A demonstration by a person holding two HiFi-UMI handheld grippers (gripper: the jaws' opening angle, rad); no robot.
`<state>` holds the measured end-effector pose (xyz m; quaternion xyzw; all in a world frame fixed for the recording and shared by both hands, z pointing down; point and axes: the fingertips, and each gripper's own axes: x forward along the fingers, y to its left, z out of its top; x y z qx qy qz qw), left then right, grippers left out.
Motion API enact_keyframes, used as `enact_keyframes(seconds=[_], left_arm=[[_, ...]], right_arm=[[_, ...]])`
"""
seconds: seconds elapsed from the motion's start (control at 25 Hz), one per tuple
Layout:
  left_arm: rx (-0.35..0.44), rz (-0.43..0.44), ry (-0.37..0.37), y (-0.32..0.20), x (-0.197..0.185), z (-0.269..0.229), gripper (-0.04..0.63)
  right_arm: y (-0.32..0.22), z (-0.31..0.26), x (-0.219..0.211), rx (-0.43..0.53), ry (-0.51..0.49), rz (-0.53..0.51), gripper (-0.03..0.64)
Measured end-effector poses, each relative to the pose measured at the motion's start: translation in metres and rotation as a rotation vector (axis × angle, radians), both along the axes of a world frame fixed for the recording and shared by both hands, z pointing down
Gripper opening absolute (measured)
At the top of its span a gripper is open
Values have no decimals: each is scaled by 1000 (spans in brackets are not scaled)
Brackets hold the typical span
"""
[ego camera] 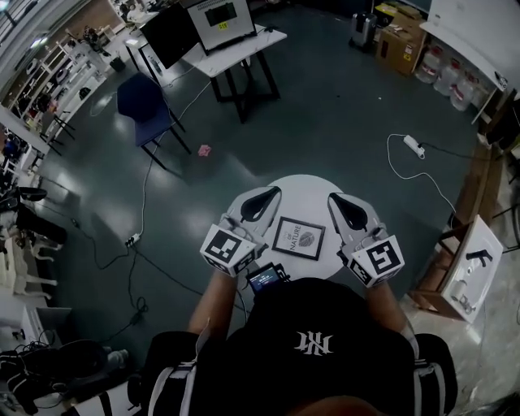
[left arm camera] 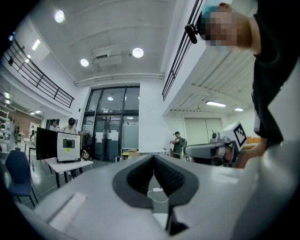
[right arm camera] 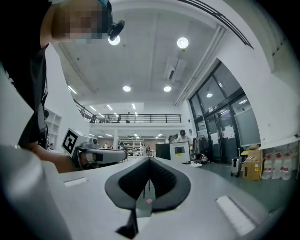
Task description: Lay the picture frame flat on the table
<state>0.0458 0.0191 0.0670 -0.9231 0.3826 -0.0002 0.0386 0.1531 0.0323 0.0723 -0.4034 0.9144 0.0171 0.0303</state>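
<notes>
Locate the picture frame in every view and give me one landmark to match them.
Head view: the picture frame lies flat, at centre, on the round white table.
Left gripper view: not in it.
Right gripper view: not in it.
Shared landmark: the white monitor on a desk: top of head view, left in left gripper view, just right of centre in right gripper view.

Items counted:

- Picture frame (ego camera: 298, 238): one.
- Round worktop (ego camera: 305, 187): one.
- Claws: two, the left claw (ego camera: 272, 193) and the right claw (ego camera: 332, 197).
- Marker cubes: two, one per claw.
- Far worktop (ego camera: 244, 50): one.
- Monitors on the far worktop: two, a dark monitor (ego camera: 169, 32) and a white-cased monitor (ego camera: 221, 18).
- Blue chair (ego camera: 145, 101): one.
- Pink item (ego camera: 205, 150) on the floor: one.
- White power strip (ego camera: 414, 146): one.
</notes>
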Motion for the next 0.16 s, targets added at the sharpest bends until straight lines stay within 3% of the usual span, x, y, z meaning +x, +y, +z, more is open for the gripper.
enact_keyframes(seconds=[0.16], left_arm=[[5, -17, 5, -9, 15, 12, 2]], right_arm=[[-8, 10, 18, -8, 10, -6, 0]])
